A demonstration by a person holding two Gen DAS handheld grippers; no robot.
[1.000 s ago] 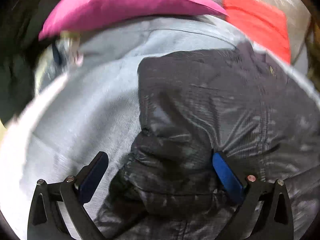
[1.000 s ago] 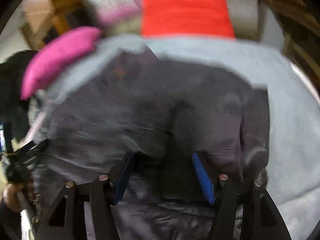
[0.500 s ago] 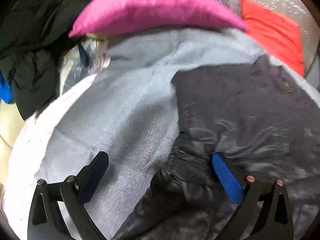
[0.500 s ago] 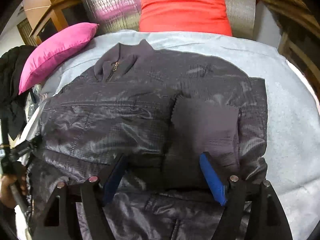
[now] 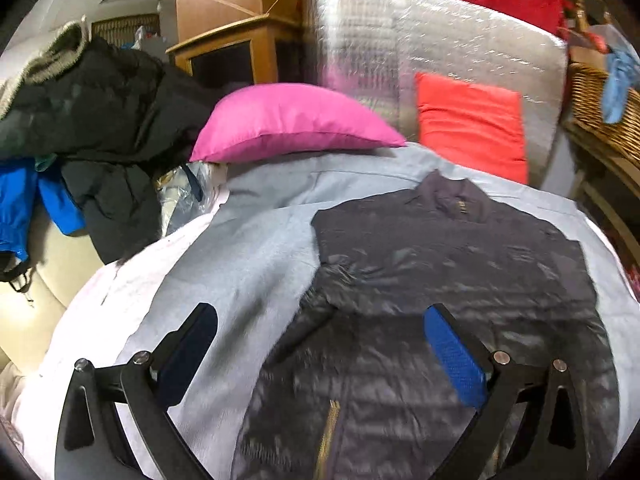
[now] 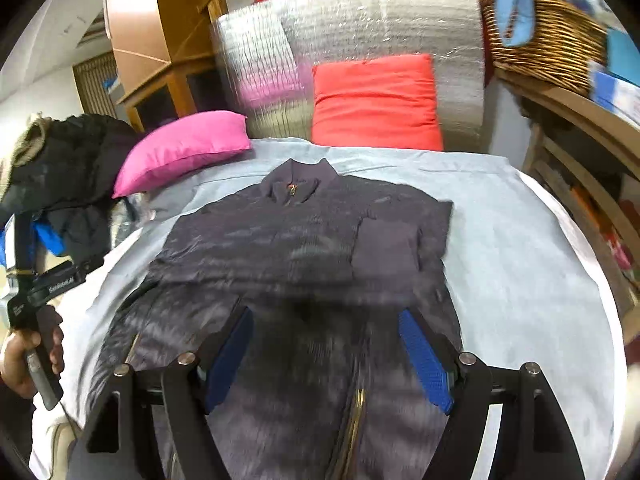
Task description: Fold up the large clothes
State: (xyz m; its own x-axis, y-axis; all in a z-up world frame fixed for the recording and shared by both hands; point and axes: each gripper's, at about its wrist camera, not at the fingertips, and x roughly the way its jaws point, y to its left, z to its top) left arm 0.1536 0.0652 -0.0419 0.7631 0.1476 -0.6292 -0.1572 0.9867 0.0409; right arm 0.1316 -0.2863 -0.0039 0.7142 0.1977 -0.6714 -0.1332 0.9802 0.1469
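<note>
From the left wrist view, your left gripper (image 5: 320, 340) hangs above the dark jacket (image 5: 440, 280) with its jaws spread wide and nothing between them. The jacket lies flat on the grey bed cover (image 5: 240, 264), collar toward the pink pillow (image 5: 292, 120). I judge the sleeves are already turned in, so the next fold is the hem up to the collar: take the hem at its outer corners, lift evenly and lay it down without dragging. Bare cover lies open on this side; a pile of dark coats (image 5: 100, 120) crowds the bed's edge.

From the right wrist view, your right gripper (image 6: 326, 354) is likewise wide and empty over the zip (image 6: 352, 420). There is open cover on that side up to the bed's edge; the red cushion (image 6: 376, 100) and wicker basket (image 6: 548, 52) stand well clear.
</note>
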